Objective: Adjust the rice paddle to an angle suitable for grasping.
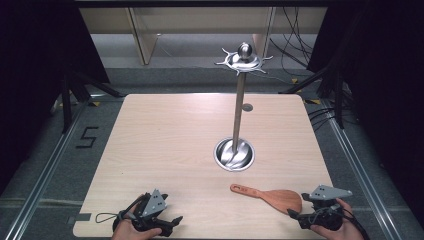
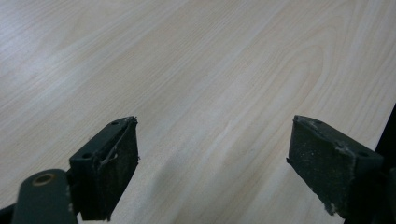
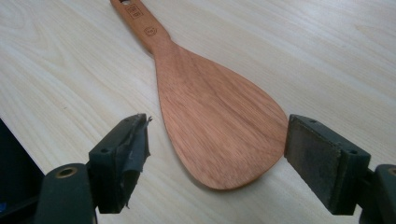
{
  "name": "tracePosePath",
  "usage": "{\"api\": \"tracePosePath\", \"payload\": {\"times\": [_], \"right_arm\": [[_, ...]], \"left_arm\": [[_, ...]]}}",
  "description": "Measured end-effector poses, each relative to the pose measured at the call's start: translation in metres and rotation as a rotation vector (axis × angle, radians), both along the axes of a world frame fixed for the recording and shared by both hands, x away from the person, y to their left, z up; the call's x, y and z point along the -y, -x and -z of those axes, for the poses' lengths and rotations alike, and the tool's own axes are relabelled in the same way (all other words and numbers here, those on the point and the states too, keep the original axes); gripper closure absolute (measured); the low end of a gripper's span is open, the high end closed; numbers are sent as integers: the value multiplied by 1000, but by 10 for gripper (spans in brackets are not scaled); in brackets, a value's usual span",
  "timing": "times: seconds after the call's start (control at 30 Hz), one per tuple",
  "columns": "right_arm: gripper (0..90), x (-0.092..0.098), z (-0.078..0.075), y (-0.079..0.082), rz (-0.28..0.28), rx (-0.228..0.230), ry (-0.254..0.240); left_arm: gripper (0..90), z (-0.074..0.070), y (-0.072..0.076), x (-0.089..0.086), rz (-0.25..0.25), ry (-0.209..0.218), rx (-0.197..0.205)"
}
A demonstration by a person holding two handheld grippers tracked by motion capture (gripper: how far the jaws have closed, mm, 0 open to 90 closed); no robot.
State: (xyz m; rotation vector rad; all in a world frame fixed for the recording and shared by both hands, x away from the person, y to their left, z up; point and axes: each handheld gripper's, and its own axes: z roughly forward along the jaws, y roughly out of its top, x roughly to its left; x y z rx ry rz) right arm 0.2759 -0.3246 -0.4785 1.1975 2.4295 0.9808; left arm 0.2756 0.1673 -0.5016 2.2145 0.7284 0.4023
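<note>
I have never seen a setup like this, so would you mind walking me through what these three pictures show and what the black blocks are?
A person sits at a wooden table and holds a hand-operated two-jaw gripper in each hand; there is no robot arm. The high view looks down from above: the left gripper is at the bottom left, the right gripper at the bottom right. The other two pictures come from cameras riding on the grippers, so the black blocks at their lower edges are the jaws themselves.

On the table stand a metal rack with a round base and hooks at its top, and a wooden spatula lying flat.

The left gripper view shows open jaws over bare wood. In the right gripper view the open jaws flank the spatula's broad blade; whether the right-hand pad touches its edge is unclear, and it lies ungripped.
</note>
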Motion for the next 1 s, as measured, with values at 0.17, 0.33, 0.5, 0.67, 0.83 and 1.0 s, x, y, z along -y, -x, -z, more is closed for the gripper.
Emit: {"api": "tracePosePath", "payload": {"times": [0.17,0.33,0.5,0.67,0.83,1.0], "right_arm": [[230,-2,1,-1,-10,8,5],[224,-3,-1,-2,-25,12,15],[210,-10,-6,-6,-57,34,28],[199,-19,-12,-13,-99,30,65],[219,-30,-19,-20,-133,40,89],[252,-51,-23,-30,-200,34,128]], "left_arm": [[155,0,0,0,-3,2,1],[155,0,-1,0,-4,-4,1],[155,1,0,0,-12,-1,-1],[155,2,0,0,-9,7,-14],[155,2,0,0,-7,1,-17],[156,2,-1,0,-7,2,-15]]}}
